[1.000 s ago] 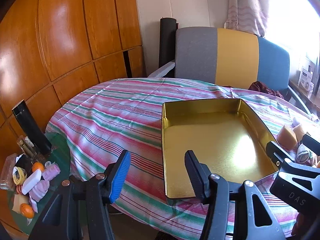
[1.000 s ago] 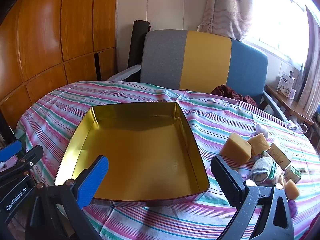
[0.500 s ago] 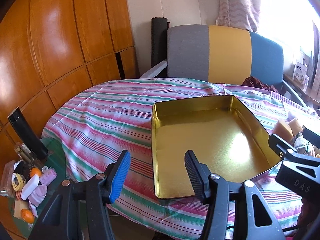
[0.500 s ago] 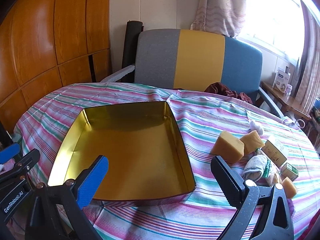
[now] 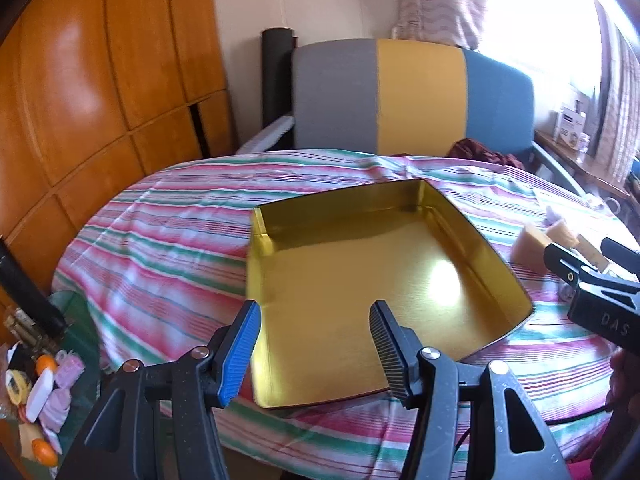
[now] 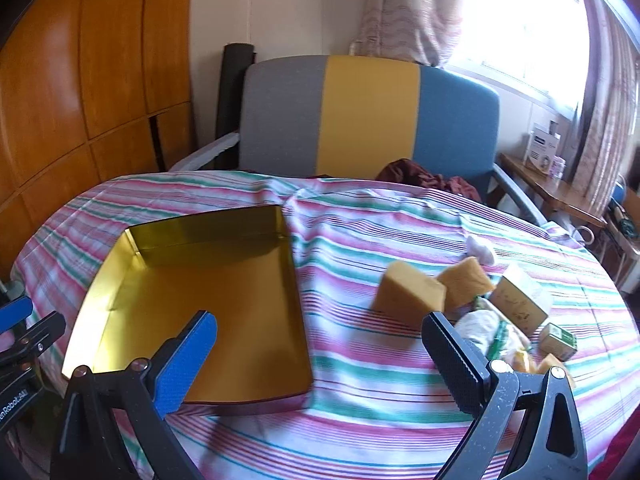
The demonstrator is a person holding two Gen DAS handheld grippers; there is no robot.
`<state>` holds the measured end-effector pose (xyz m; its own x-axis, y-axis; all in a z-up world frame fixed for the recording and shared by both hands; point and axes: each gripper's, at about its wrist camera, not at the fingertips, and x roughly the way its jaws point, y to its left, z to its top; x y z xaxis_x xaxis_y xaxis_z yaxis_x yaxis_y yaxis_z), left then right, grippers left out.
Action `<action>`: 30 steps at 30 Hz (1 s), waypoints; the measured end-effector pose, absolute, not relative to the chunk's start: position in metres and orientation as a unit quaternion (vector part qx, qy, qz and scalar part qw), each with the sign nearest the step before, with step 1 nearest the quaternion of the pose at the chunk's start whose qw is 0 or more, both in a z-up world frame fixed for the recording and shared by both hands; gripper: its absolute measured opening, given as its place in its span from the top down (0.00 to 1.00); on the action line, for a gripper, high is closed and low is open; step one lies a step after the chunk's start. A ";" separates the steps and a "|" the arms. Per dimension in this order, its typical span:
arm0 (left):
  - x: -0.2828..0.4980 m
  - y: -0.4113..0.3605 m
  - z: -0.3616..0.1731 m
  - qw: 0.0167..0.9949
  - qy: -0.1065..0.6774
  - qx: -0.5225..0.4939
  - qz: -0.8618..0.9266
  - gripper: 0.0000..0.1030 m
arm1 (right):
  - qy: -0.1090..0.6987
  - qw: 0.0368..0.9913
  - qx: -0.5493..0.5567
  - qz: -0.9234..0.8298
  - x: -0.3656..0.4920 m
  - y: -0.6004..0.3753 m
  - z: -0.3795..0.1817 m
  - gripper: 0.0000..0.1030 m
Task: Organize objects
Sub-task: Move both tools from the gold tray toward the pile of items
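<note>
An empty gold metal tray [image 5: 516, 276] [image 6: 296, 304] lies on the striped tablecloth [image 5: 168, 240] [image 6: 380, 392]. My left gripper [image 5: 314, 350] hovers open over the tray's near edge, nothing between its fingers. My right gripper [image 6: 320, 360] hangs open above the cloth just right of the tray, also empty. To its right sits a cluster: two yellow sponge blocks [image 6: 410, 294] [image 5: 528, 242], a rolled white cloth [image 6: 478, 330], a beige box [image 6: 518, 300] and a small green box [image 6: 558, 342].
A grey, yellow and blue chair [image 5: 412, 96] [image 6: 368, 116] stands behind the table. Wooden wall panels [image 5: 80, 92] run along the left. A low glass side table [image 5: 76, 312] at the lower left holds small toiletries and a black bottle [image 5: 28, 292].
Both views have swung to the right: the tray has slid leftward in each, and the sponge cluster sits nearer the right gripper. Both grippers stay open and empty.
</note>
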<state>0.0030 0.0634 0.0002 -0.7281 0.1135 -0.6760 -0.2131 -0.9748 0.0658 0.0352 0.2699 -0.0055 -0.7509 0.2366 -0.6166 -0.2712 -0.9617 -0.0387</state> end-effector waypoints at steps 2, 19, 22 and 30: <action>0.002 0.072 0.002 0.106 0.071 -0.358 0.925 0.44 | 0.028 0.145 -0.327 0.933 0.037 0.279 -0.005 0.00; -0.009 0.164 -0.001 0.219 0.134 -0.367 0.894 0.44 | 0.091 0.220 -0.347 0.907 0.064 0.425 0.001 0.00; -0.013 0.183 -0.003 0.263 0.126 -0.383 0.877 0.44 | 0.106 0.236 -0.343 0.903 0.070 0.459 -0.002 0.00; -0.022 0.246 -0.004 0.332 0.133 -0.408 0.840 0.44 | 0.223 0.258 -0.333 0.879 0.094 0.532 -0.030 0.00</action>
